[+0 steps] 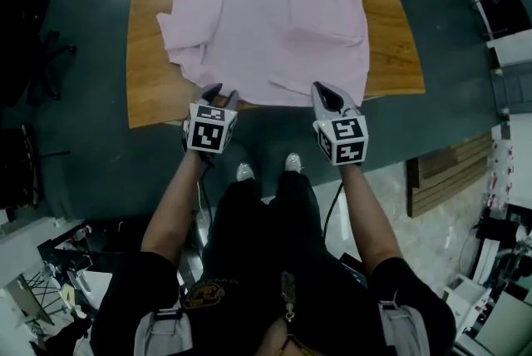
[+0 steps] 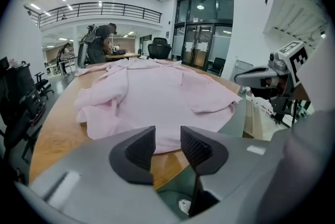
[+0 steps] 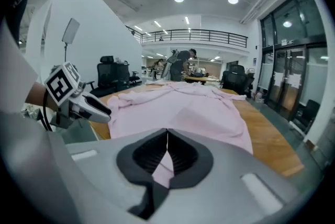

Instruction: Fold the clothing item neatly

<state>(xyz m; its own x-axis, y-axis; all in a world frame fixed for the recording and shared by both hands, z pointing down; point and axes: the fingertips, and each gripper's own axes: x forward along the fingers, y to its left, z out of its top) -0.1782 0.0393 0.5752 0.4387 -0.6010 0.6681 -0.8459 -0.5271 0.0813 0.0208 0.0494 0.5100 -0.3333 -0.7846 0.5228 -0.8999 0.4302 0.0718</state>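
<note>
Pink garment [image 1: 274, 22] flat on table [image 1: 145, 88], lengthwise away, hem nearest

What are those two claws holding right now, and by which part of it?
Nothing is held. The left claw is open and empty, close to the pink garment's near hem. The right claw is shut with no cloth in it.

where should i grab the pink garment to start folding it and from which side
I'd take the near hem at its two corners, coming in from the table's near edge. The pink garment lies flat with that hem close to the edge, so the corners are free to pinch. The left tool is open; the right tool is shut.
</note>
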